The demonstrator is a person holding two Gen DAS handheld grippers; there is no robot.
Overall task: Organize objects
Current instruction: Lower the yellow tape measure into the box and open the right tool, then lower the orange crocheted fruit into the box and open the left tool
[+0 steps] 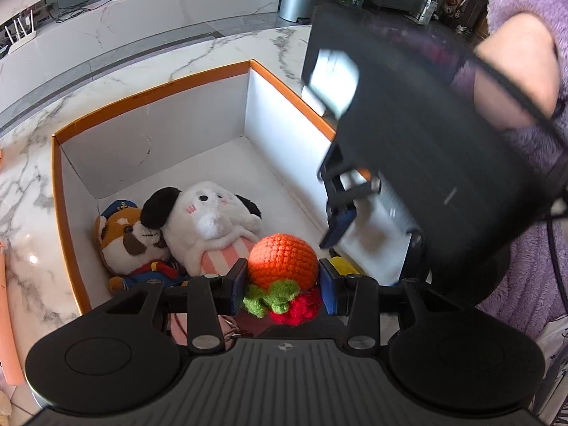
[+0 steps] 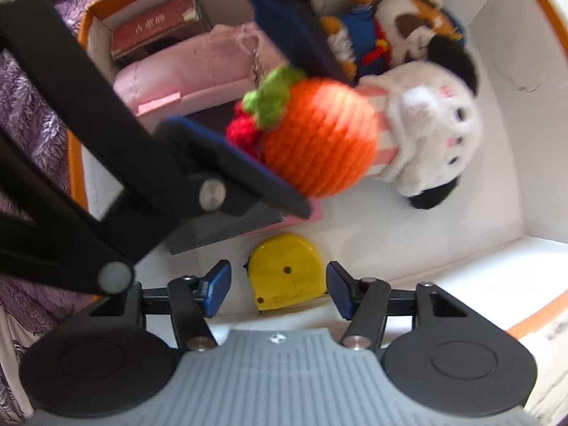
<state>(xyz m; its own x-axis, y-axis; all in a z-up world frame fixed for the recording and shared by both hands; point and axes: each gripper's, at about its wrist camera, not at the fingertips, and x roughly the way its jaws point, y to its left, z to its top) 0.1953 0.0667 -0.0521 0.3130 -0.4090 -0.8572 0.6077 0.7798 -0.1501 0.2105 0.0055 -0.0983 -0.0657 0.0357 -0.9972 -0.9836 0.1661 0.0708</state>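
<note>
My left gripper (image 1: 284,284) is shut on a crocheted orange fruit (image 1: 282,261) with green leaves and red berries, held over the near end of a white box with an orange rim (image 1: 152,99). In the right wrist view the same fruit (image 2: 319,142) hangs between the left gripper's blue pads (image 2: 234,163) above the box floor. My right gripper (image 2: 277,291) points down into the box and stands open. A yellow tape measure (image 2: 287,273) lies flat on the floor between its fingers, and the pads do not press it. The right gripper (image 1: 376,234) looks blurred in the left wrist view.
A white plush with black ears (image 1: 209,223) and a sailor dog plush (image 1: 131,245) lie in the box. A pink pouch (image 2: 184,74), a red packet (image 2: 152,28) and a dark flat item (image 2: 220,230) fill another corner. The box stands on a marble top (image 1: 106,71).
</note>
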